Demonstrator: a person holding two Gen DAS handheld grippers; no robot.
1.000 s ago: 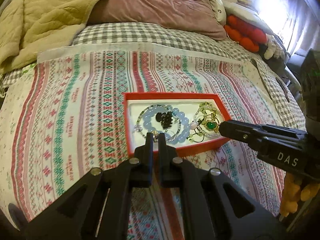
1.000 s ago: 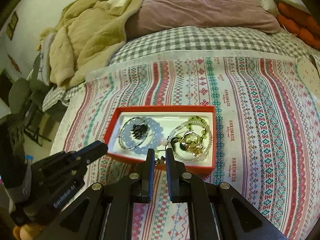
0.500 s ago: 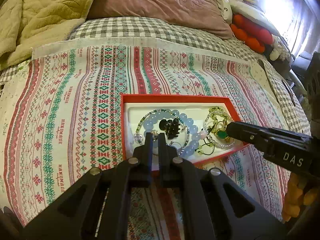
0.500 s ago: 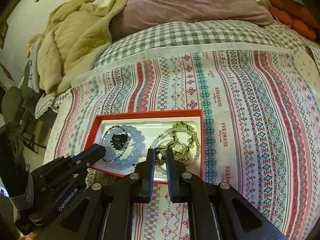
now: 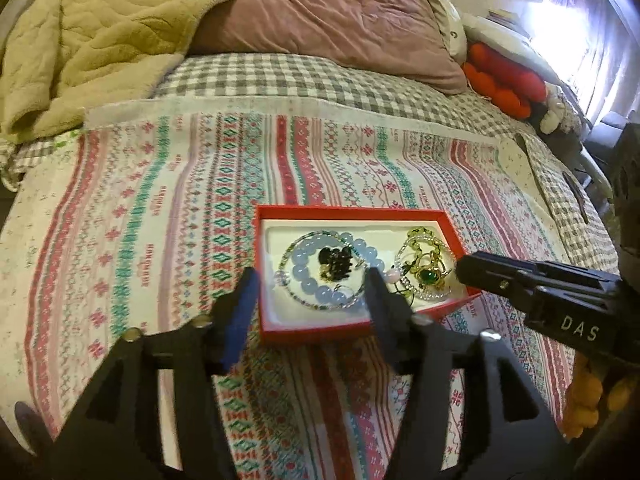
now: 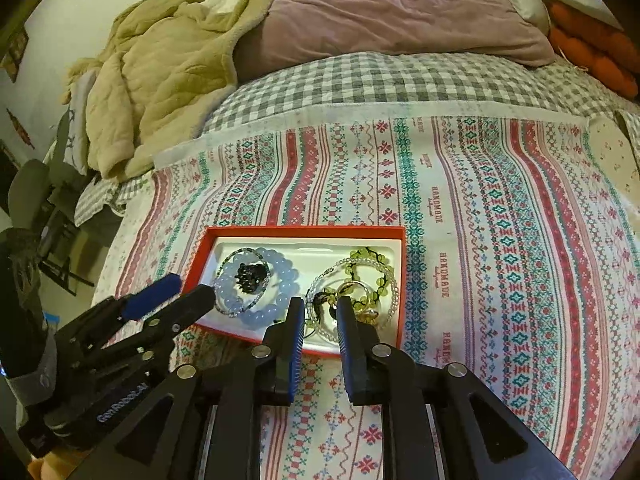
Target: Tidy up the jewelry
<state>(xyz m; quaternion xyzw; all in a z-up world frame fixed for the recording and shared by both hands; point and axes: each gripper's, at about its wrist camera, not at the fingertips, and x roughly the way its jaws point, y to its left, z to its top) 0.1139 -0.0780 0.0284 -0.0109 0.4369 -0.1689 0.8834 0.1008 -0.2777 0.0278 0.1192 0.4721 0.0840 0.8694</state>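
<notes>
A striped patterned cloth (image 6: 500, 240) covers the checked bedspread (image 6: 360, 80) — mauve pillow (image 5: 320, 20) and tan blanket (image 5: 92, 40) behind.

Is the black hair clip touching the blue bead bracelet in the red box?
Cannot tell. In both wrist views the black hair clip sits inside the blue bead bracelet ring; contact stays unclear.

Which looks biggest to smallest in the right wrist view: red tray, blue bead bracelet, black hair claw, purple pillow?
1. purple pillow, largest though farthest from the camera
2. red tray
3. blue bead bracelet
4. black hair claw, smallest, lying inside the bracelet's loop
</notes>
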